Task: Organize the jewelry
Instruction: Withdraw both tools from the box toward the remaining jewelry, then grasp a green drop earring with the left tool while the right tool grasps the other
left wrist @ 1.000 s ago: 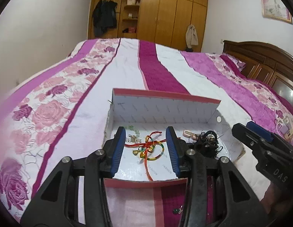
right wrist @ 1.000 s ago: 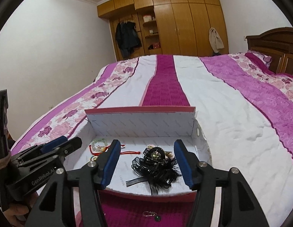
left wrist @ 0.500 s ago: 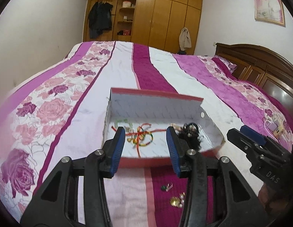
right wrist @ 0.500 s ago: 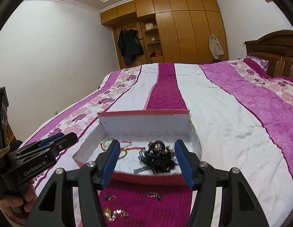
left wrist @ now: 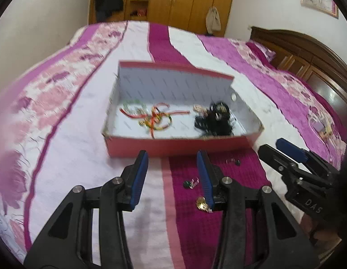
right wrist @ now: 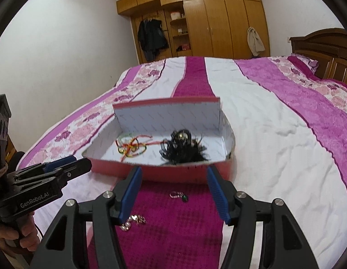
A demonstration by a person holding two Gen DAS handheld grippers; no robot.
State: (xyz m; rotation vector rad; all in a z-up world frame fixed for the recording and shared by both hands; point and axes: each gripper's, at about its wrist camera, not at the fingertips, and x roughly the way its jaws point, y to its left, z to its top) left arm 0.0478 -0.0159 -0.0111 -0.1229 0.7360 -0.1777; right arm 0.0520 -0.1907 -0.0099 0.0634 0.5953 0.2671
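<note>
A red box (left wrist: 177, 144) with a white inside lies on the bed. In it are red, green and yellow cord bracelets (left wrist: 155, 118) and a black feathery hair ornament (left wrist: 214, 121). On the magenta stripe in front of the box lie loose pieces: a green-stone earring (left wrist: 189, 182), a second one (left wrist: 232, 161) and gold and pearl pieces (left wrist: 201, 202). My left gripper (left wrist: 172, 157) hangs open and empty above these pieces, short of the box. In the right wrist view my right gripper (right wrist: 173, 172) is also open and empty before the box (right wrist: 162, 171), over the earring (right wrist: 179, 196) and the pearl pieces (right wrist: 133, 222).
The striped pink and white bedspread (right wrist: 274, 145) spreads wide around the box. A wooden headboard (left wrist: 308, 53) stands at the right and a wardrobe (right wrist: 218, 22) at the back. Small items (left wrist: 319, 123) lie near the bed's right side. A hand (right wrist: 16, 235) holds the left gripper.
Both grippers have drawn back from over the box and tilted down. The box now lies ahead of the fingertips, and the loose pieces on the bedspread have come into view.
</note>
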